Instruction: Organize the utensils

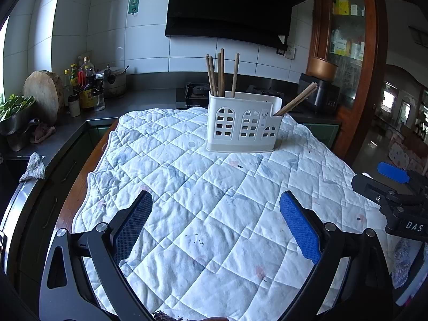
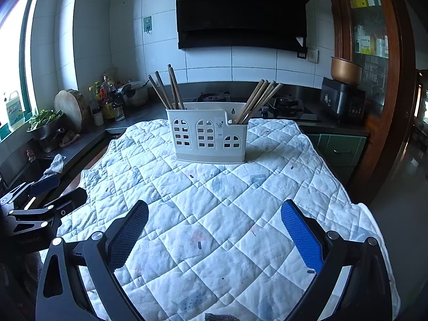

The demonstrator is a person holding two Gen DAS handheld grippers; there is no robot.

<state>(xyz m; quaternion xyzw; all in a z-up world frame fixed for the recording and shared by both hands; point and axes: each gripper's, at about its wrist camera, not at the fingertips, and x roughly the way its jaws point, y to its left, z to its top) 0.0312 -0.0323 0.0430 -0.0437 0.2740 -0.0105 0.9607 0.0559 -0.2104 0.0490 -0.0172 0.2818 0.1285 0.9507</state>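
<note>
We are holding the left claw (image 1: pixel 216 224) and the right claw (image 2: pixel 214 236) low over the quilted cloth (image 1: pixel 203 214) on the desk, both spread wide with nothing between their pads. Farther out, the white utensil holder (image 1: pixel 243 124) is standing upright on the cloth, well apart from both claws, with one bunch of chopsticks (image 1: pixel 222 73) sticking up from its left compartment and a second bunch of chopsticks (image 2: pixel 258 100) leaning out of its low right one. We are seeing no loose utensils on the cloth, so the sorting is looking all but finished.
</note>
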